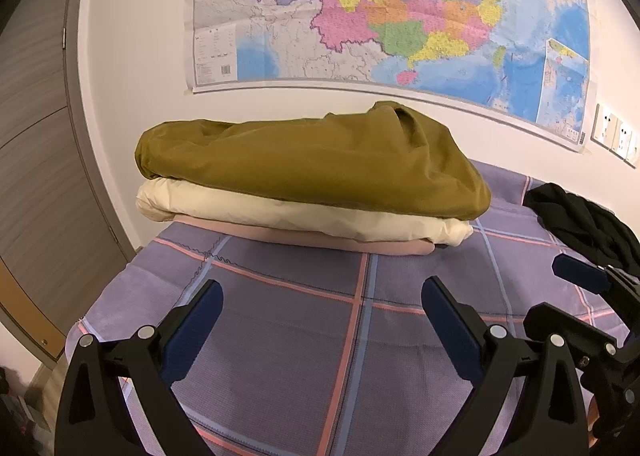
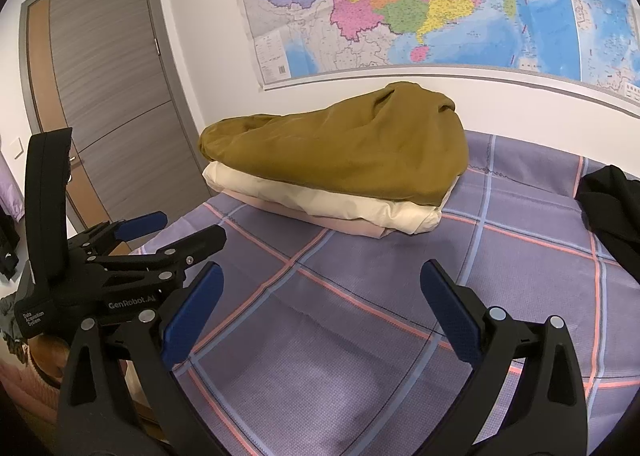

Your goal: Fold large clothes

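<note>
A stack of folded clothes sits at the far side of the bed by the wall: an olive garment (image 1: 312,164) (image 2: 344,152) on top, a cream one (image 1: 288,216) (image 2: 320,202) under it, a pink one (image 1: 340,242) (image 2: 352,226) at the bottom. A crumpled black garment (image 1: 580,220) (image 2: 612,208) lies at the right. My left gripper (image 1: 322,296) is open over bare bedsheet, short of the stack. My right gripper (image 2: 322,280) is also open and empty, beside the left gripper's body (image 2: 120,276).
The bed has a purple plaid sheet (image 1: 304,336) (image 2: 360,336). A large coloured map (image 1: 380,16) (image 2: 440,4) hangs on the white wall behind the stack. A grey door (image 2: 108,88) stands at the left, wall sockets (image 1: 616,136) at the right.
</note>
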